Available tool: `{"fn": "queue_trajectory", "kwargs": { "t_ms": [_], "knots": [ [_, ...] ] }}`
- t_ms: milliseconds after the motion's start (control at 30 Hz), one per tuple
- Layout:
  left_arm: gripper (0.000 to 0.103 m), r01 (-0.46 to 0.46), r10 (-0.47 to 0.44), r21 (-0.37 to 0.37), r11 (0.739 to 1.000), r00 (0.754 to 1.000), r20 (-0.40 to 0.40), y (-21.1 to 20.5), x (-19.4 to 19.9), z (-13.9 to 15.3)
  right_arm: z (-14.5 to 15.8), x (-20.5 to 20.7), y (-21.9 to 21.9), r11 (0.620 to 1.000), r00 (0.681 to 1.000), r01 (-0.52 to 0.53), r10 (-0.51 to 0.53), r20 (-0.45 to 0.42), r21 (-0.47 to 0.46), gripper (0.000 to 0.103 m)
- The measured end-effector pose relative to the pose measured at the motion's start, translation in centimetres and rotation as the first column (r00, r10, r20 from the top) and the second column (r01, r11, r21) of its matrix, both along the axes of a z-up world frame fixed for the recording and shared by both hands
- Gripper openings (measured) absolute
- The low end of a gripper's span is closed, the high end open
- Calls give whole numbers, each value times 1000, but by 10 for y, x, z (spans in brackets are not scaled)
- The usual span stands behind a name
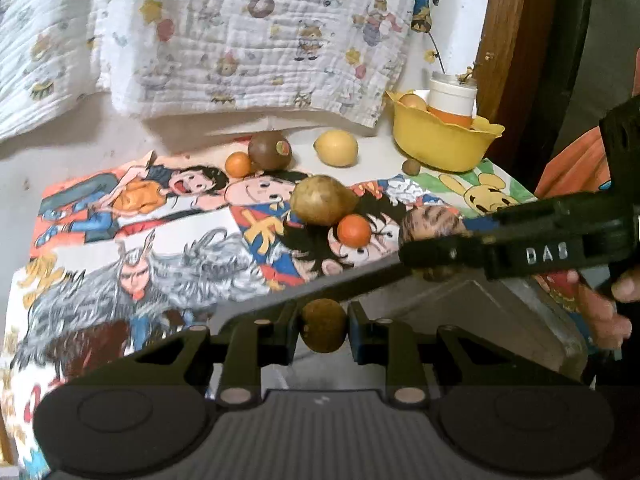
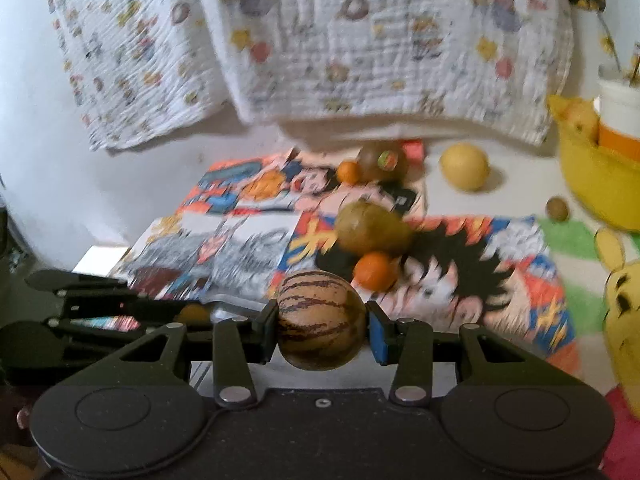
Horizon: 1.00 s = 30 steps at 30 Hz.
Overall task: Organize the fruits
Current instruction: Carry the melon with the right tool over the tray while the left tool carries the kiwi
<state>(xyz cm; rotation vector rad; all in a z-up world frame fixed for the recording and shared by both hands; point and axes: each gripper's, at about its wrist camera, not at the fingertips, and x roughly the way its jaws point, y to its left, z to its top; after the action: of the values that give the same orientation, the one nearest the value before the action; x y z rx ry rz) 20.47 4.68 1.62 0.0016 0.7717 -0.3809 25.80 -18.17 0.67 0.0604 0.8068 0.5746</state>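
At the far right of the table, we see a yellow plastic bowl with a wavy rim (image 1: 444,148) holding a white-and-orange jar (image 1: 452,102) and a pale round fruit (image 1: 412,101) beside it. Our left gripper (image 1: 323,330) pinches a small brown rough-skinned fruit (image 1: 323,330); our right gripper (image 2: 322,320) pinches a tan striped round fruit (image 2: 322,320). On the cartoon-print cloth (image 1: 160,240) lie a brownish pear (image 1: 322,200), two small orange fruits (image 1: 354,230), a dark round fruit with a sticker (image 1: 270,150), a lemon (image 1: 336,148) and a tiny brown nut (image 1: 411,167) just beside the bowl. Only the left view shows our hand (image 1: 612,312) on the right gripper; only the right view shows a yellow stuffed bear (image 2: 622,312).
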Motion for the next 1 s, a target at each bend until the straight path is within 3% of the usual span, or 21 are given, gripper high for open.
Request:
{"fn": "queue_trajectory", "kwargs": {
  "t_ms": [500, 1000],
  "knots": [
    [28, -92, 94, 17, 996, 991, -96, 11, -14, -12, -25, -36, 19, 990, 992, -118, 114, -58, -73, 46],
    [28, -106, 105, 5, 994, 981, -161, 13, -12, -22, -29, -35, 21, 992, 991, -110, 104, -84, -65, 47]
  ]
}}
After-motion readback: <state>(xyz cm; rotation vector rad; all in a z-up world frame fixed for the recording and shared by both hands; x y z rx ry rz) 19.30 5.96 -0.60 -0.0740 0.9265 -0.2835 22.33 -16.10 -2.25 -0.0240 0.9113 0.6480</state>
